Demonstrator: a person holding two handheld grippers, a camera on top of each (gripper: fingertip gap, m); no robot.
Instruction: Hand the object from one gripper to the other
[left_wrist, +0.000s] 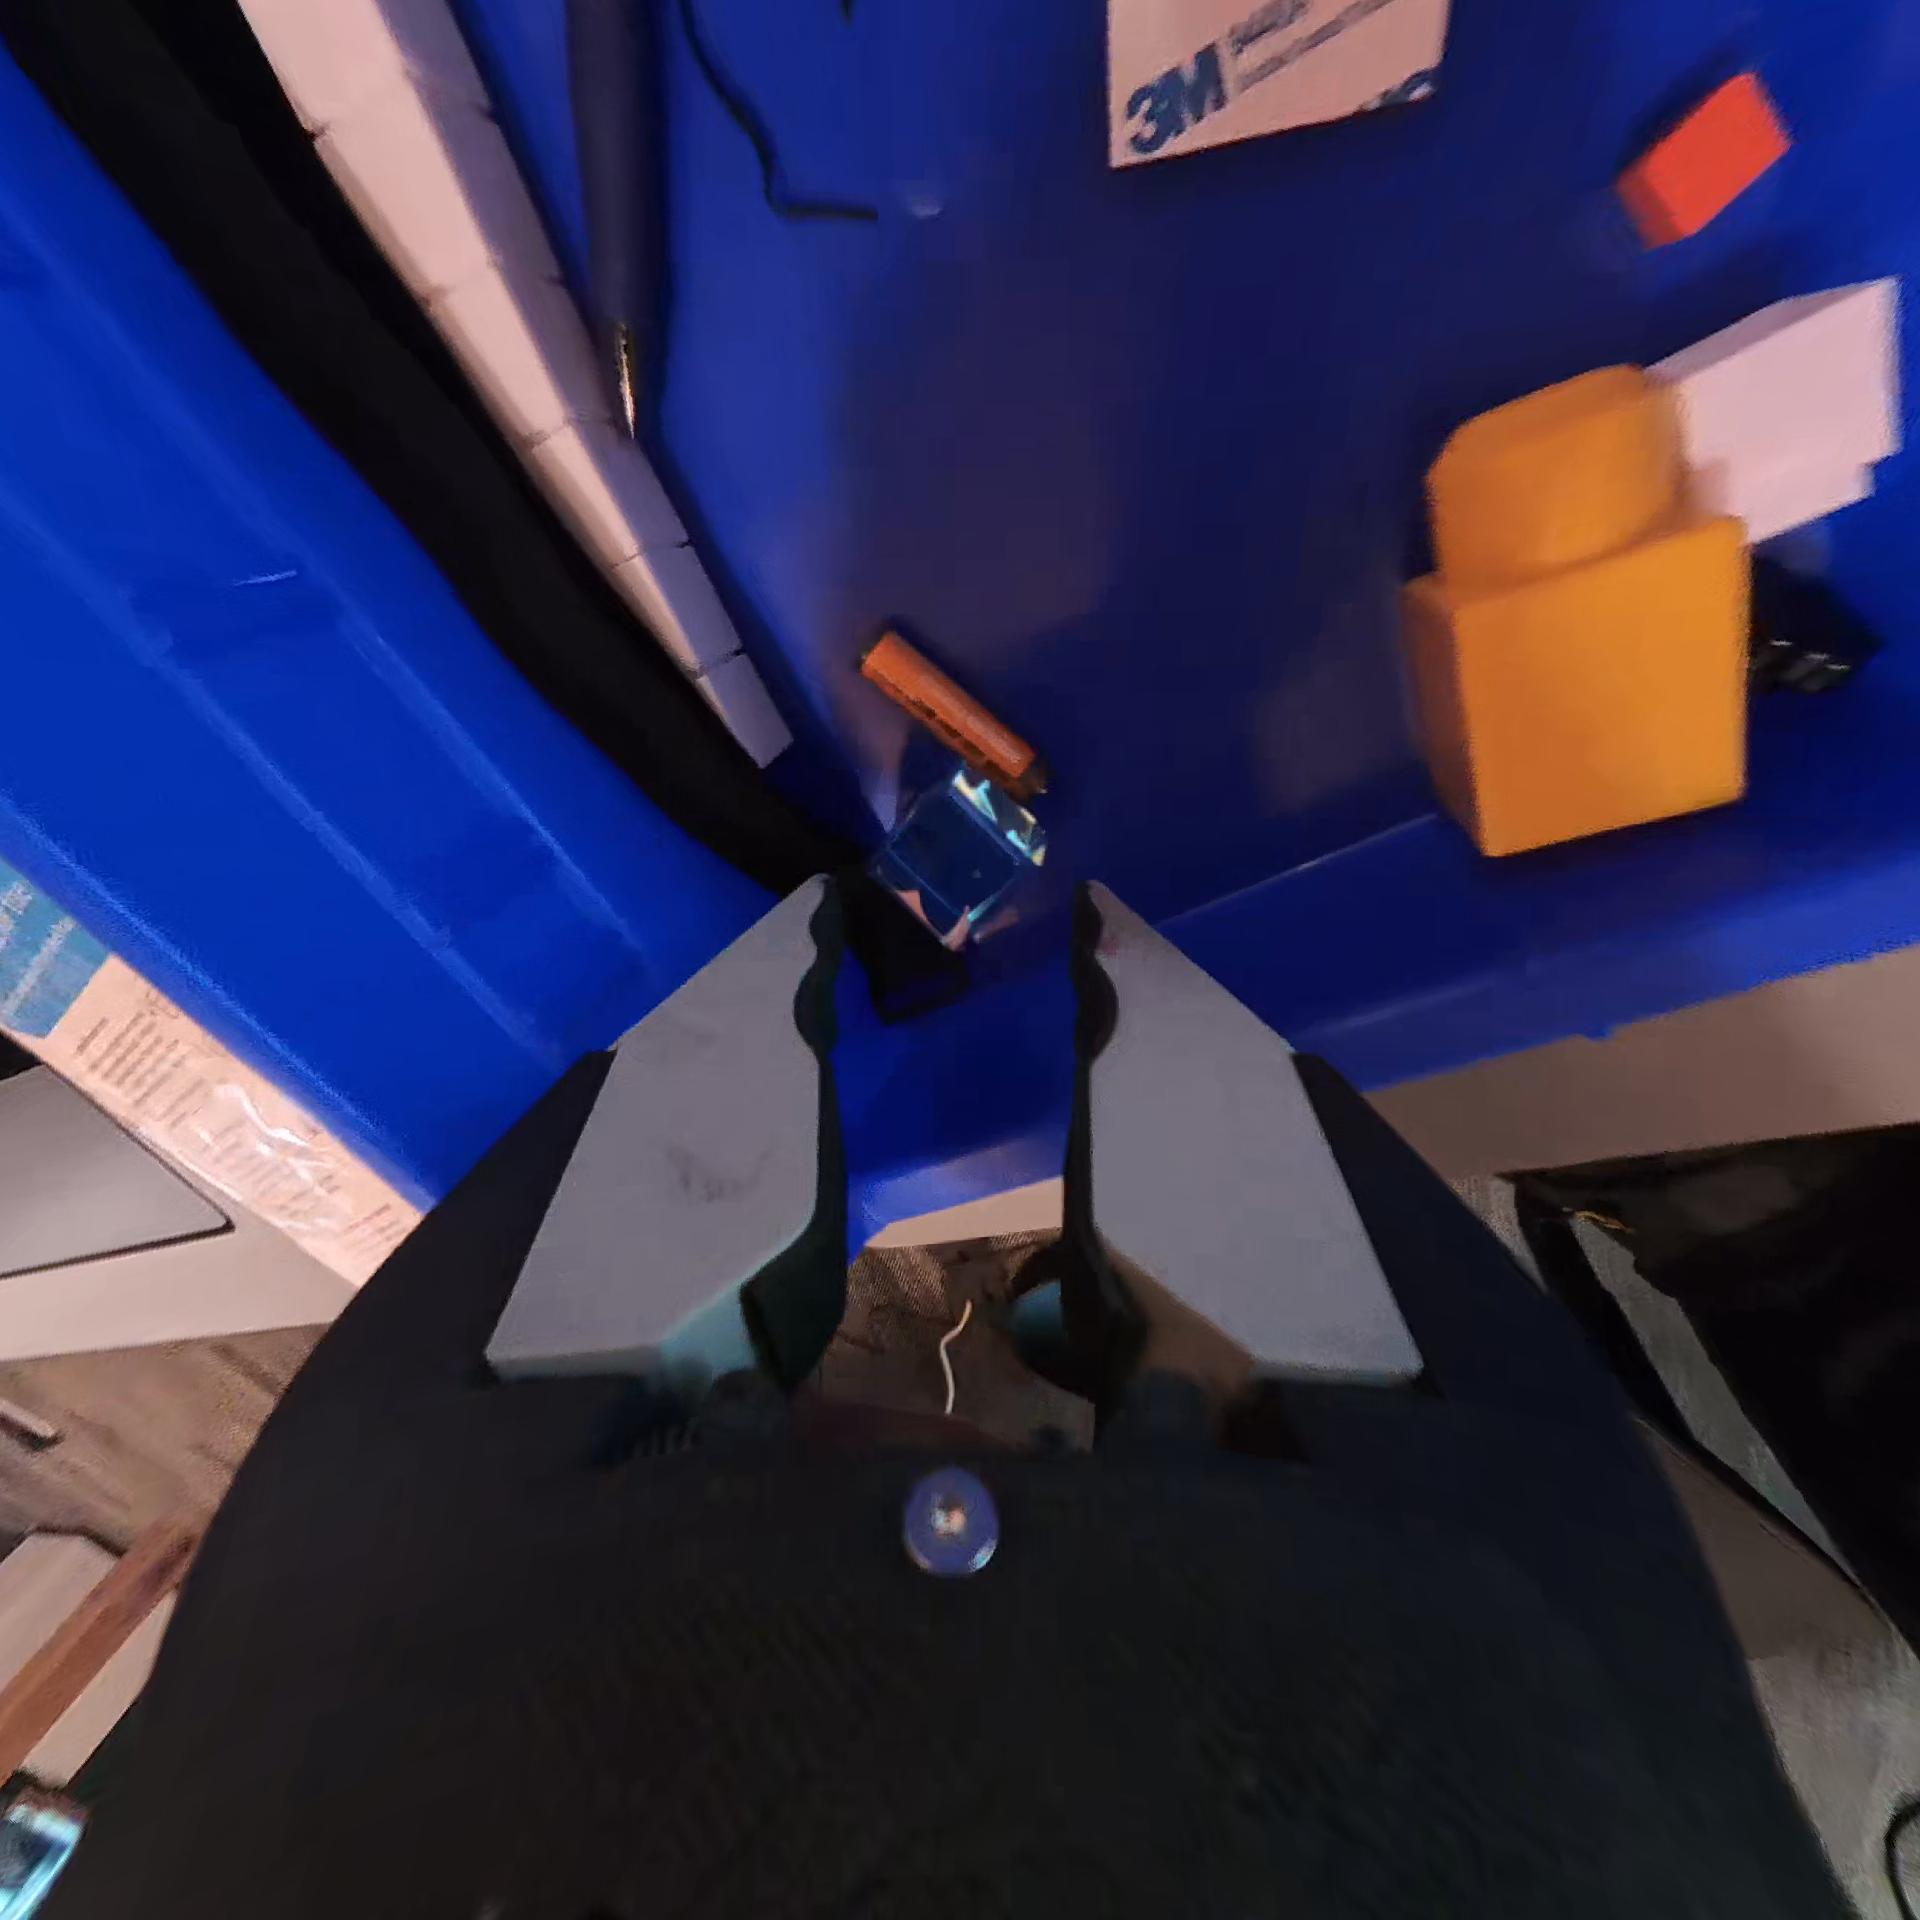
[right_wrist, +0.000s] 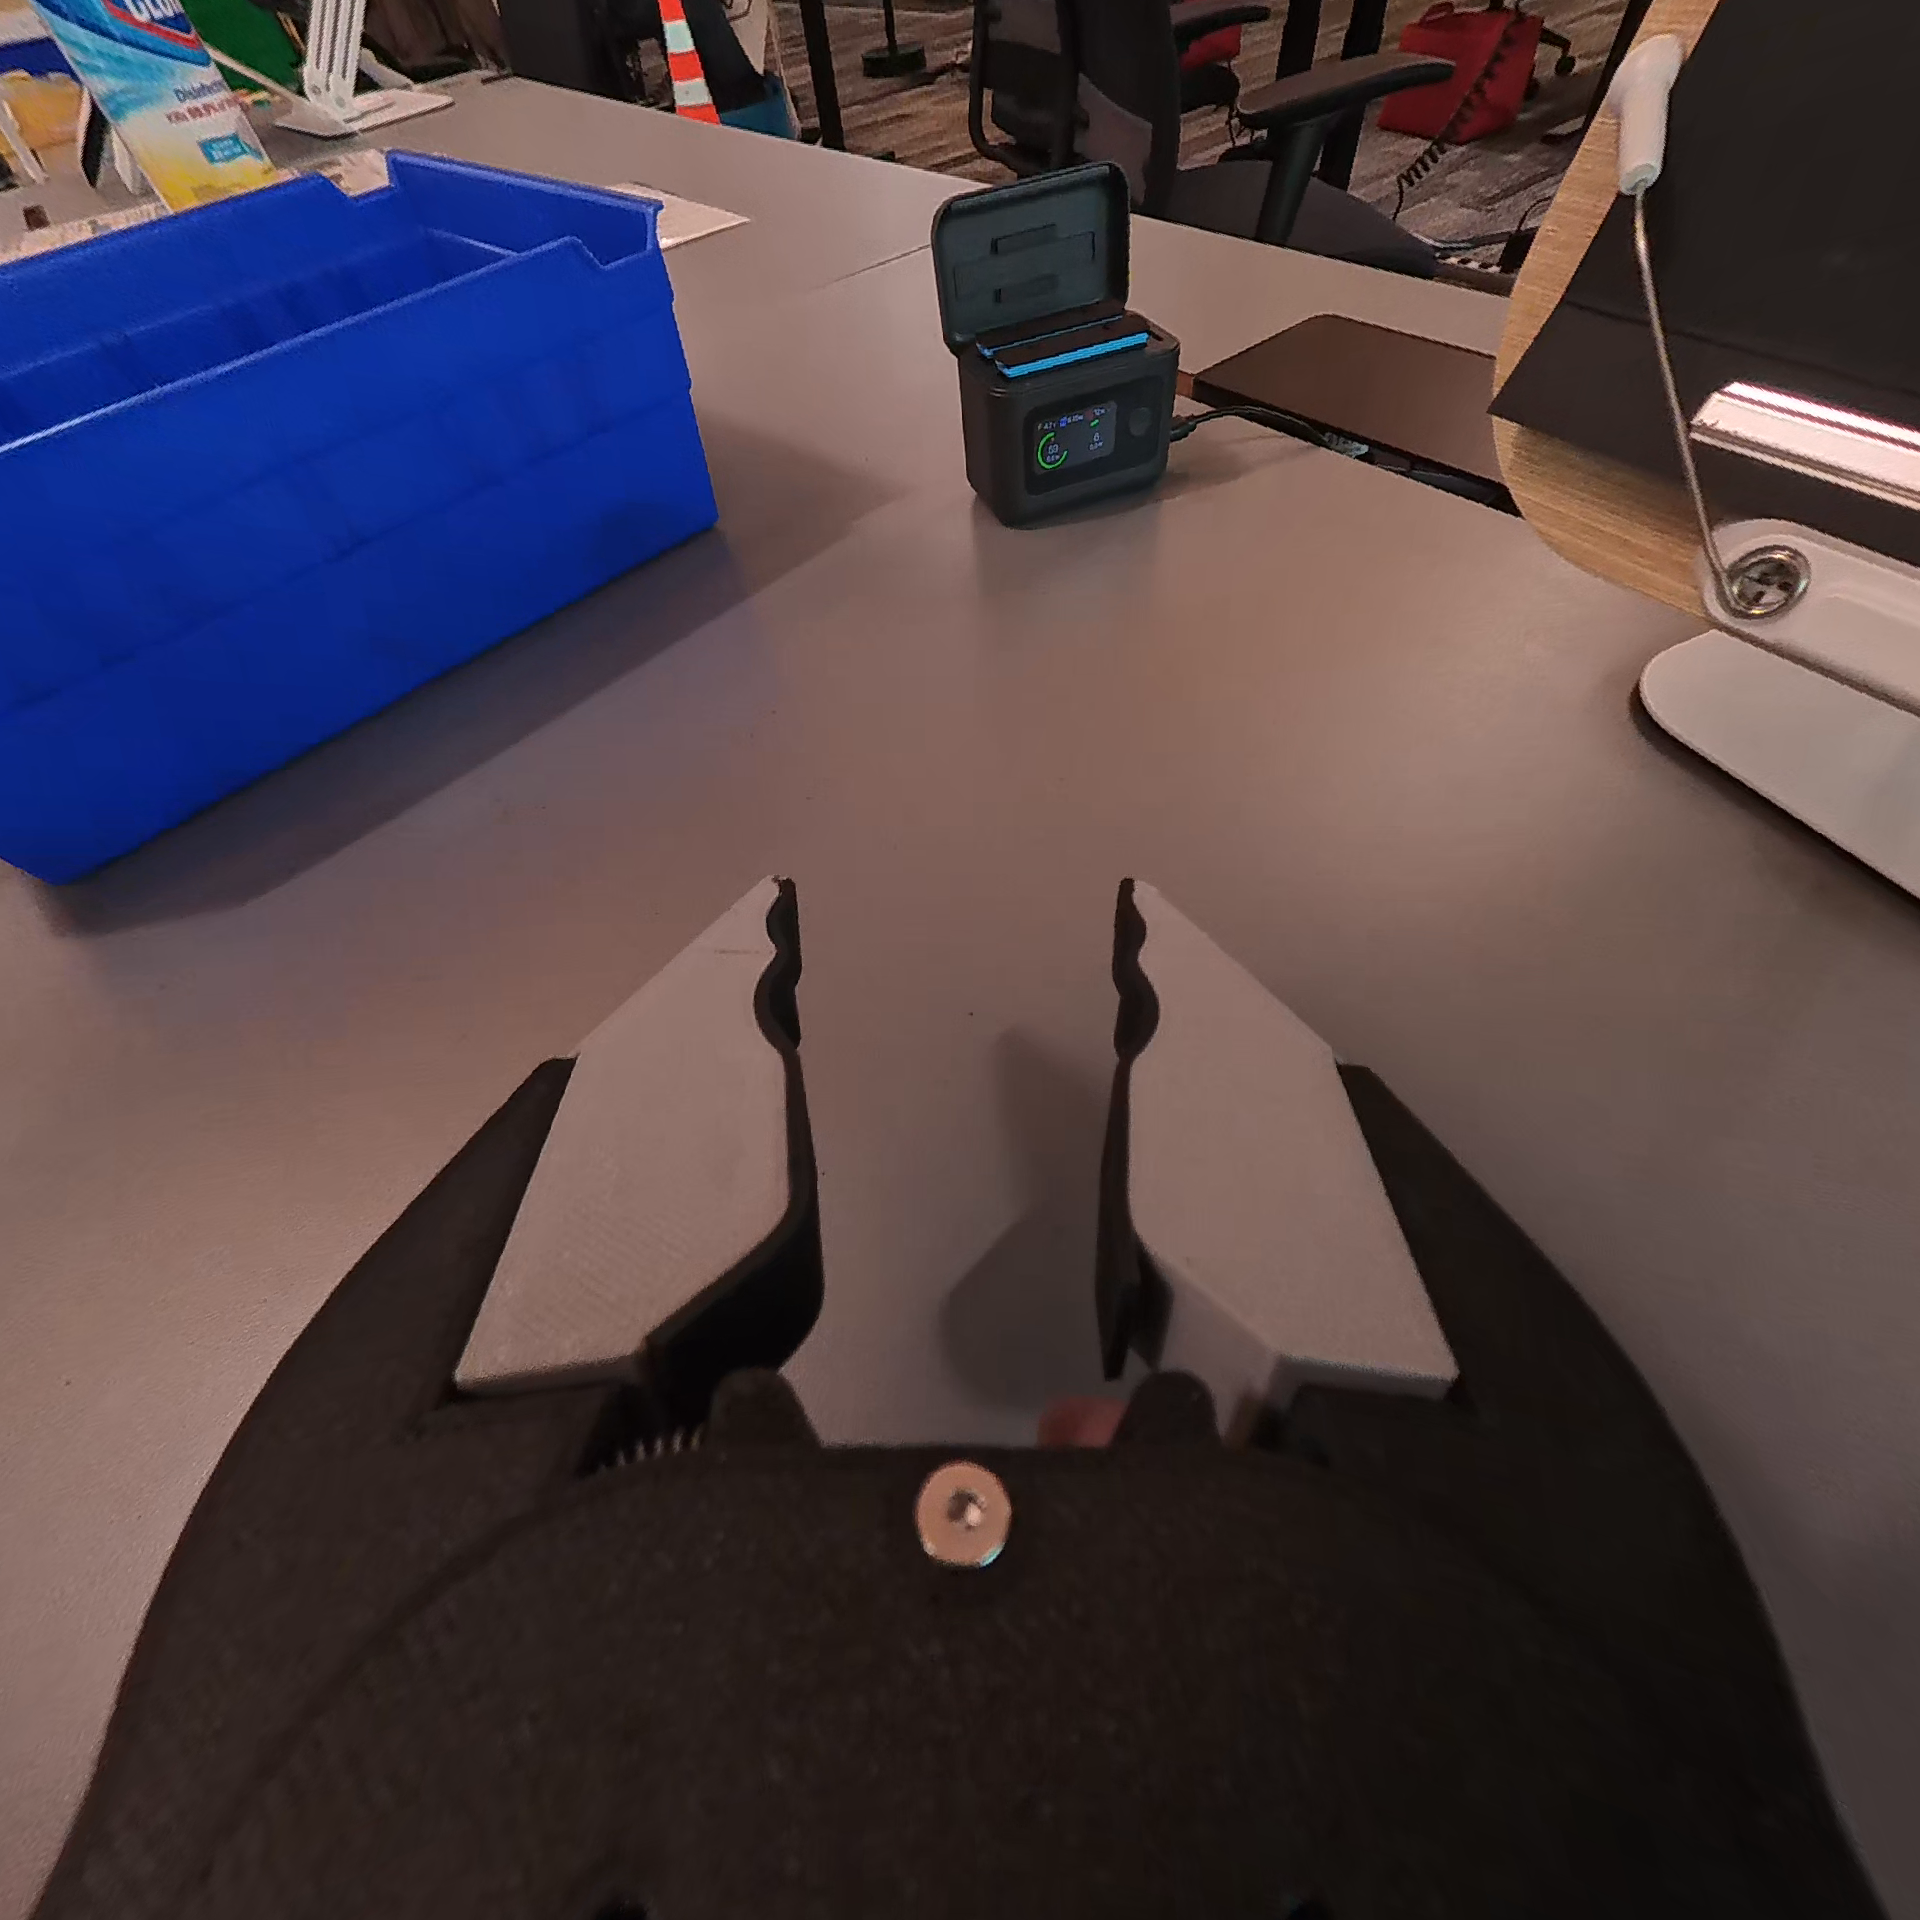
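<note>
- Left gripper (left_wrist: 951, 904) spread, nothing between the fingers; pointing down into the blue bin (left_wrist: 1558, 935).
- Right gripper (right_wrist: 956, 894) also spread and empty, hovering low over the grey table (right_wrist: 935, 675), aimed past the bin toward the black charger case (right_wrist: 1060, 416).
- Task object not yet picked. Likely candidate: clear cube (left_wrist: 961, 847) on the bin floor, just ahead of the left fingertips. Judgement only, task sentence names nothing specific.
- Orange stick (left_wrist: 951, 712) lying just beyond the cube, looks touching or nearly so. Orange block (left_wrist: 1579, 665), red block (left_wrist: 1704, 156), white block (left_wrist: 1787, 405) and white card (left_wrist: 1268, 73) well apart, further in the bin.
- Left view motion-blurred, so fine contact around the cube hard to call.
- Risks from here:
 - Cube sits close to the bin wall and corner; left finger could hit the wall or a black piece by the tips before closing.
 - Smooth transparent faces: off-centre pinch probably squirts it out sideways.
 - Closing too deep may catch the orange stick along with the cube.
 - Right gripper far off and facing away from the bin; needs reorienting before any transfer.
 - Small object: little free surface left for the second gripper, drop likely if the first releases early.
</note>
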